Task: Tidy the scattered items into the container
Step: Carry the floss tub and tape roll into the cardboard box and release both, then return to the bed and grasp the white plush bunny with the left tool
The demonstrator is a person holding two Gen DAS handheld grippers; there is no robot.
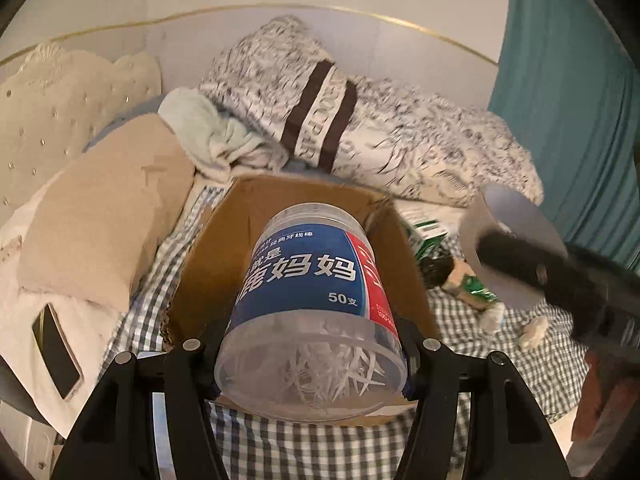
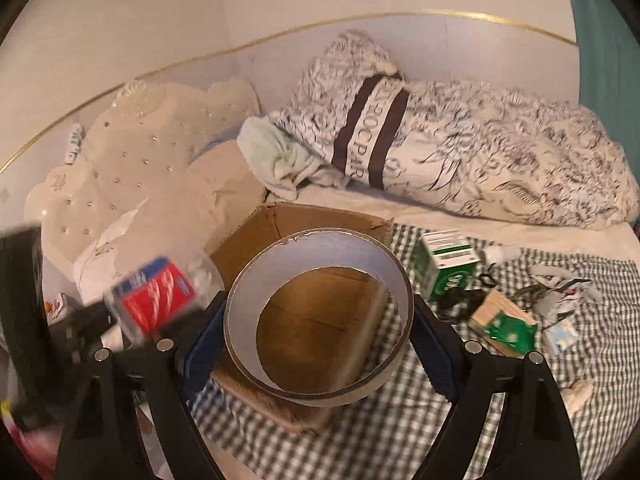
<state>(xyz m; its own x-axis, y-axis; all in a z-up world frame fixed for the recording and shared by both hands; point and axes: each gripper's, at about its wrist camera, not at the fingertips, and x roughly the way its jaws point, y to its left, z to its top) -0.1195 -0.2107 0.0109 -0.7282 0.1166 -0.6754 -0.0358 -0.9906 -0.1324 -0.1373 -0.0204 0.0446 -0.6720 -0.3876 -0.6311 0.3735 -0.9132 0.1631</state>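
On a bed spread with a checked sheet (image 2: 400,420), the left hand-held gripper (image 1: 310,354) is clamped on a clear jar of floss picks (image 1: 308,320), held over the open cardboard box (image 1: 280,216). The right hand-held gripper (image 2: 316,344) grips a roll of tape (image 2: 318,320) above the same box (image 2: 320,320). A green carton (image 2: 444,268), a small white bottle (image 2: 502,253) and wrappers lie just right of the box.

A home bedroom; a bed with a checked sheet (image 2: 400,420) fills the view; at its head a tufted cream headboard (image 2: 132,152); pillows (image 1: 100,216) beside that; a rumpled printed quilt (image 2: 480,152) along the bed's far side.
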